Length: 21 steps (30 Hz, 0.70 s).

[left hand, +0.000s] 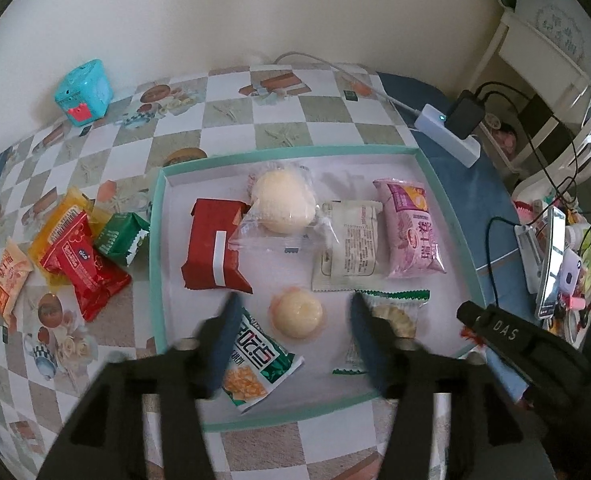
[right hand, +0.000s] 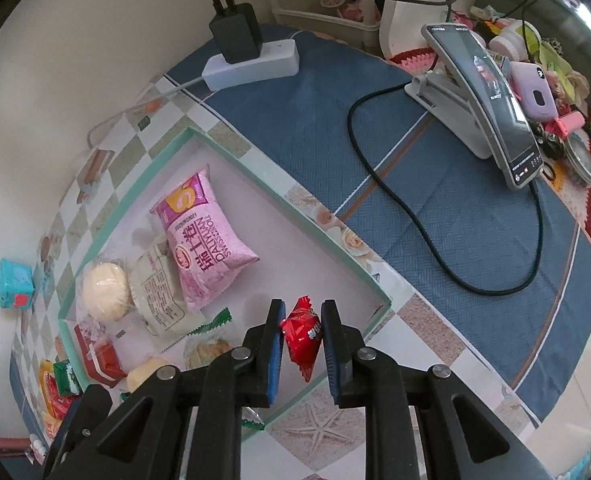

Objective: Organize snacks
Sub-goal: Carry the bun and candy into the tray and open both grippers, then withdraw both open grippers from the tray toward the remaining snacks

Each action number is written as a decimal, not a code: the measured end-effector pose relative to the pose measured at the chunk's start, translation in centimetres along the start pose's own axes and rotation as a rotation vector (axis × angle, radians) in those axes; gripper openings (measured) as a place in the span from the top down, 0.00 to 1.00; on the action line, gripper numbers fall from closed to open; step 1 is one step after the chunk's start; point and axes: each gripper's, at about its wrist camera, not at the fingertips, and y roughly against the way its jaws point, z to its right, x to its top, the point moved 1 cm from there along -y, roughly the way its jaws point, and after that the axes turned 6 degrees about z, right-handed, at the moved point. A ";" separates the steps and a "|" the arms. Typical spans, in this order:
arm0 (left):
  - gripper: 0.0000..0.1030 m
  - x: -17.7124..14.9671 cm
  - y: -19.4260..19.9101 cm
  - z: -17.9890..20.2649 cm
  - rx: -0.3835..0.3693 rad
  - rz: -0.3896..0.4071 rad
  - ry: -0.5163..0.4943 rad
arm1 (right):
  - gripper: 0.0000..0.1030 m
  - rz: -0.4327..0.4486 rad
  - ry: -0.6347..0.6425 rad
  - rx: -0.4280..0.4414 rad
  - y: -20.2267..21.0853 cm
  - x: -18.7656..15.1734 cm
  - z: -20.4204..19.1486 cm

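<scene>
Red candy (right hand: 304, 338) in right claw (right hand: 303, 340)

A turquoise cube (left hand: 84, 92) sits near the wall; a phone (right hand: 491, 104) leans on its stand (right hand: 441, 94); a black charger (right hand: 235, 32) is plugged into a white power strip (right hand: 255, 64).

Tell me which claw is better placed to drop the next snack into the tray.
Right. The right claw is shut on a red candy and hangs over the tray corner. The left claw is open and empty.
</scene>
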 end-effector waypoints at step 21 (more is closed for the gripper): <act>0.07 0.7 1.5 -8.0 0.174 0.084 0.187 | 0.00 0.062 0.100 0.051 0.8 -0.4 -2.3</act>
